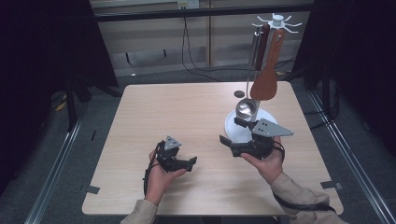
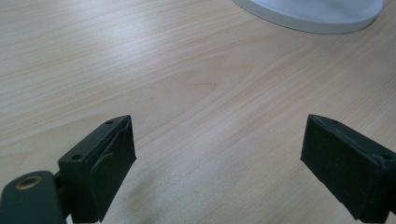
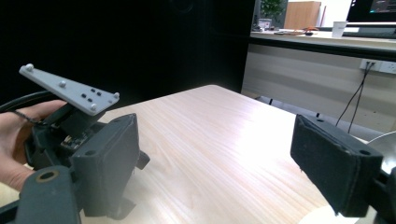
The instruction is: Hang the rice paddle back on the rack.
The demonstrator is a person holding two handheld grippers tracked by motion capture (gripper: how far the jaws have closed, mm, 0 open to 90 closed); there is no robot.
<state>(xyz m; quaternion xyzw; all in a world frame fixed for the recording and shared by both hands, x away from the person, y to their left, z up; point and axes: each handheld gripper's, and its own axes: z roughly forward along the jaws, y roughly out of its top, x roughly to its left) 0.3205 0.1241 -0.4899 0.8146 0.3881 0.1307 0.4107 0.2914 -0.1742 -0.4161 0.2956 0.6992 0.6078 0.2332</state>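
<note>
My left gripper rests low over the near middle of the wooden table, jaws open and pointing right with nothing between them. In the left gripper view the open left gripper hovers over bare wood. My right gripper is held at the near edge of a white round base, open and empty, jaws pointing left. The right gripper view has the open right gripper facing across the table, with the other hand and the left gripper's grey plate at left.
From the white base rises a utensil stand with a hanging wooden spatula and a steel ladle. A small dark disc lies behind it. Dark curtains, cables and floor surround the table.
</note>
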